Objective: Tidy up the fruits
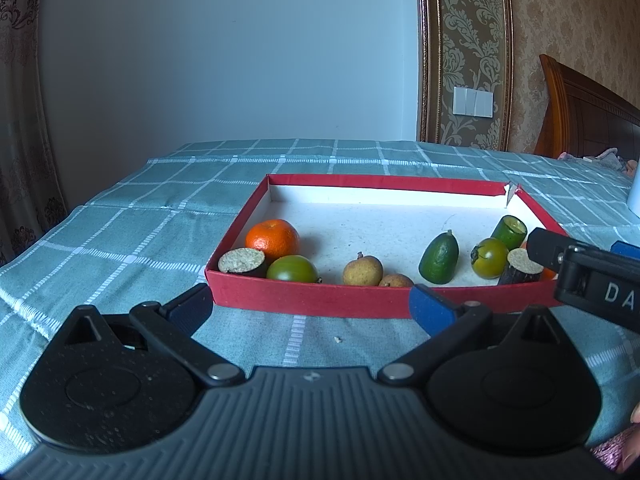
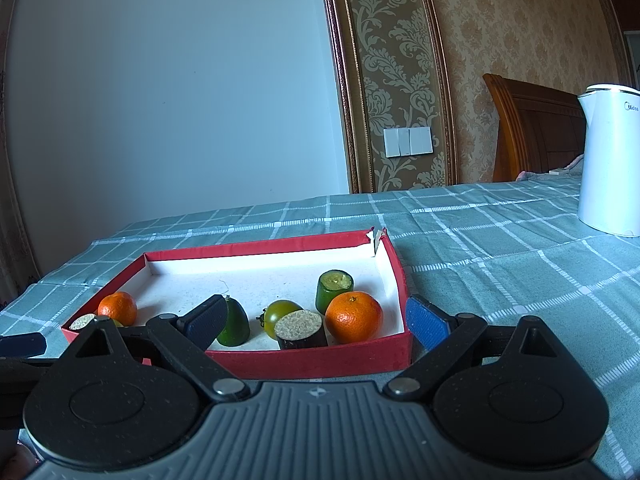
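Observation:
A red box with a white floor lies on the checked cloth. In it, from the left, are an orange, a dark cut piece, a green tomato, two brown fruits, a green cucumber end, a second green tomato, a cucumber stub and another dark cut piece. My left gripper stands open just before the box's near wall, holding nothing. My right gripper is open at the near right corner, straddling a second orange.
A white kettle stands on the cloth far to the right. The box's far right corner is torn. Behind the table are a blue wall, patterned wallpaper and a wooden headboard. A curtain hangs at the left.

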